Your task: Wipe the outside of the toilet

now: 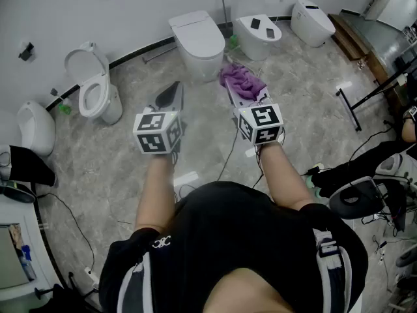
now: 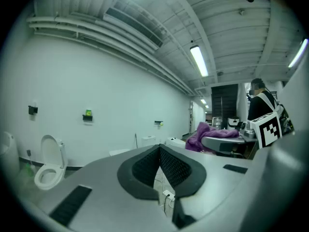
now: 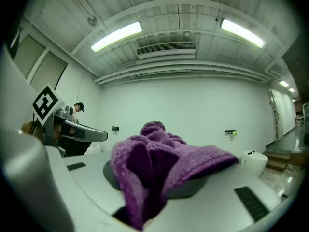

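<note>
Faced the closed white toilet [image 1: 195,38], standing on the floor against the wall, just beyond both grippers. Judged it hard, glazed, slippery and fixed: nothing to grasp, only a shell to press against. Pinched the purple cloth [image 3: 159,163] in the right gripper [image 3: 145,192], bunched and drooping over the jaws; judged it soft, light and limp, best taken by a thick fold. Carried the left gripper [image 2: 159,173] with pads pressed together, empty. Saw an open-seat toilet [image 1: 94,93] well apart at left
</note>
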`<state>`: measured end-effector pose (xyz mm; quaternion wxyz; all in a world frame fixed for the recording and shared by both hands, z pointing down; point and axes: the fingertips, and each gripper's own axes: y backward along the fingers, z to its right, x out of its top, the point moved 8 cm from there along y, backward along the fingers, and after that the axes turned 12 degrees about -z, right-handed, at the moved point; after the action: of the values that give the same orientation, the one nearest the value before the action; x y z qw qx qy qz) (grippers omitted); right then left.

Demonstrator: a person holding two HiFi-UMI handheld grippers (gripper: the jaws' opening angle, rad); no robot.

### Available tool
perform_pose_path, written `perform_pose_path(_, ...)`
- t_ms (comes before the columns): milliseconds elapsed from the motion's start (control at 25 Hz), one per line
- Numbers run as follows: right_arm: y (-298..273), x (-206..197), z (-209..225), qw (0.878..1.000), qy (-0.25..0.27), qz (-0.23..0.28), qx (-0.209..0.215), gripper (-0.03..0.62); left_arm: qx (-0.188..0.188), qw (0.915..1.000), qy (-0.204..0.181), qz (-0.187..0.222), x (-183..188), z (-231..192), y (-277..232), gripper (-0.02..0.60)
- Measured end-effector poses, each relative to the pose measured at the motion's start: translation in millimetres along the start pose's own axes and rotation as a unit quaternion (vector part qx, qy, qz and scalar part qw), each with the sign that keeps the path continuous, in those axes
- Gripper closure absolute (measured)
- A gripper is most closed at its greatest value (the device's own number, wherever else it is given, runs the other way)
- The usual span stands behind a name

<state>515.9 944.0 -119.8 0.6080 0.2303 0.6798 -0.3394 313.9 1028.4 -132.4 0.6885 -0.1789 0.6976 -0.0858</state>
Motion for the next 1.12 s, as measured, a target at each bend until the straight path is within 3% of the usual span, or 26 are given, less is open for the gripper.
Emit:
perform_pose_path(640,8.0,-5.8,-4.6,0.998,-0.055,-0.005,-0.005,0.476,-0.003,0.9999,-0.012,-0.007,-1.9,-1.0,4.5,0.574)
perform_pose_path(920,-10.3,-2.3,-32.0,0.999,-0.047,-0.012,0.002,0.476,-0.014,0.9996,-0.013,-0.020,-10.5,-28.5,9.6,0.574)
perform_pose_path(1120,-23.7,-1.7,-48.6,0.999,-0.050,-0.012,-0.007,0.476,-0.042,0.9986,-0.015,-0.027,-13.1,-48.6,9.8,0.574)
